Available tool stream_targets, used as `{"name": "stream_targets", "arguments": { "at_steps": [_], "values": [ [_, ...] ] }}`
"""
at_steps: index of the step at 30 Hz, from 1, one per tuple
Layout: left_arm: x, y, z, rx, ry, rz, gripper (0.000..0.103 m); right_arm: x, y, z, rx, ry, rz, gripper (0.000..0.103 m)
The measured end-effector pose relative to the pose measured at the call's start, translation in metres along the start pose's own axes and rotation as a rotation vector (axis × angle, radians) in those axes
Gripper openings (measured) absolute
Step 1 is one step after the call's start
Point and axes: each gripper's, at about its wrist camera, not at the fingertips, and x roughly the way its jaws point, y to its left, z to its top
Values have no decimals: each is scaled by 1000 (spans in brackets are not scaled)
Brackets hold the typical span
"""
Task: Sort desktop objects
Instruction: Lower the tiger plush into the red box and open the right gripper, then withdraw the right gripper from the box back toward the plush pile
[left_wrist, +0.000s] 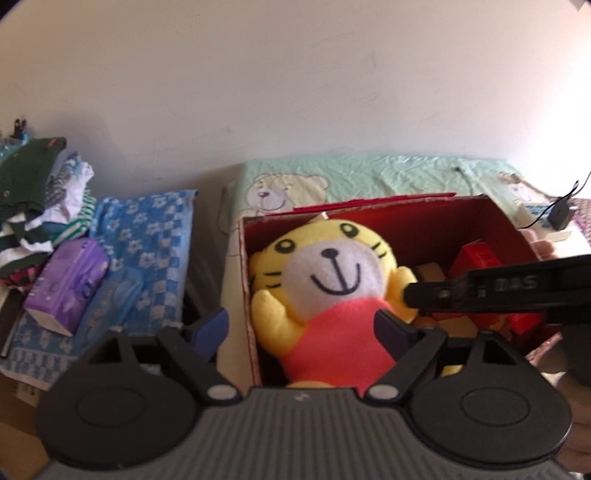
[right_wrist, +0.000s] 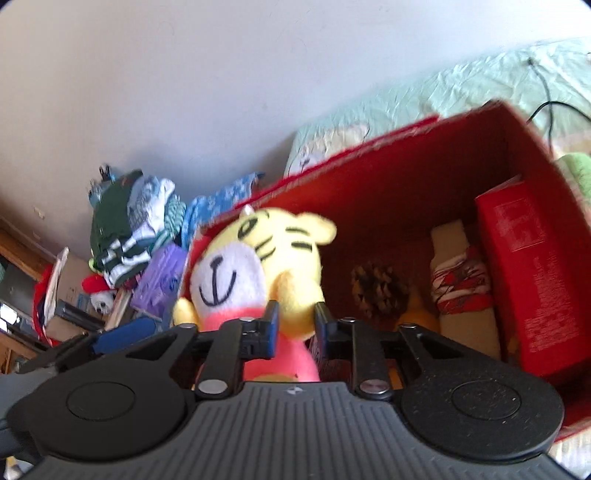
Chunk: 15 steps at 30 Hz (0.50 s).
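Right wrist view shows our right gripper (right_wrist: 295, 325) pinching the soft, light yellow plush tiger's (right_wrist: 258, 266) arm, left gripper (left_wrist: 301, 326) spread wide.

The plush tiger's (right_wrist: 258, 266) legs hide behind the right gripper (right_wrist: 295, 328) (face motion-blurred).

1. A bed under a pale green crumpled sheet (left_wrist: 388, 173) printed with a cartoon bear carries an open red cardboard box (left_wrist: 369, 205).
2. A black charger with its cable (left_wrist: 559, 214) lies on the sheet, near the box's far right corner.
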Motion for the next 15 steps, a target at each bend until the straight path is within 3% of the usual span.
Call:
{"name": "stream_targets", "arguments": {
  "at_steps": [7, 11, 14, 15],
  "values": [
    [-1, -14, 1, -2, 22, 84, 98, -14, 21, -10, -140, -65, -153, 34],
    [-1, -21, 0, -11, 27, 124, 98, -22, 32, -22, -221, -157, -259, 34],
    [-4, -21, -1, -48, 18, 131, 98, -34, 38, -36, -302, -252, -328, 51],
    [-6, -22, -1, -61, 12, 143, 98, -38, 40, -39, -321, -279, -336, 61]
  ]
}}
